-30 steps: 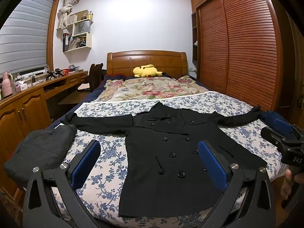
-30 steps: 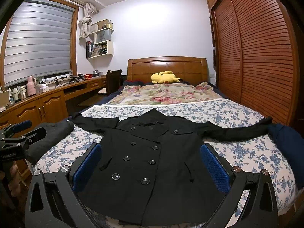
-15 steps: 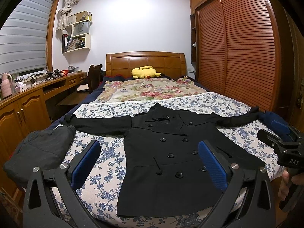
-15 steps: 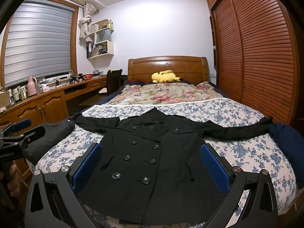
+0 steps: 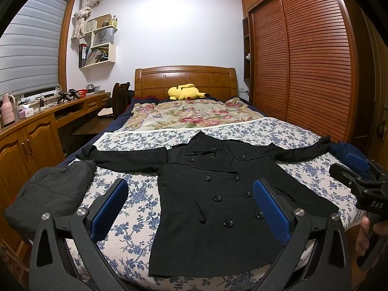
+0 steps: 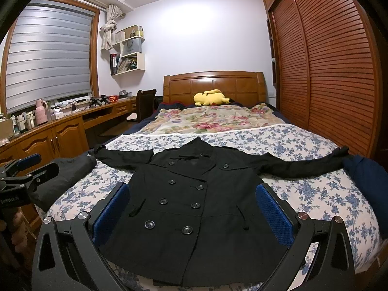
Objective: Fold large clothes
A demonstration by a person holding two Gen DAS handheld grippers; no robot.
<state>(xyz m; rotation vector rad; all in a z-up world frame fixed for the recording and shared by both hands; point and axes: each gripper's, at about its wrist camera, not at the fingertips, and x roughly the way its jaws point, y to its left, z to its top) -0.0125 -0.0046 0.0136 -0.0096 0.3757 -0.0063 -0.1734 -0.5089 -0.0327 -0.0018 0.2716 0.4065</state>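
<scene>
One black double-breasted coat [image 5: 218,194] spread flat on the floral-sheeted bed [image 5: 135,208], both grippers, left gripper [image 5: 190,208] and right gripper [image 6: 192,214], gaping wide, holding nothing.

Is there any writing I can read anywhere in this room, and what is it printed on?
"HONOR": on the white paper bag on the wall shelf.
"DAS": on the black body of the right tongs, seen from the left camera; it may be part of a longer word.
White lettering on the left tongs, seen from the right camera: too blurred to read.
Spines of the binders and books on the shelf: too small to read.
</scene>
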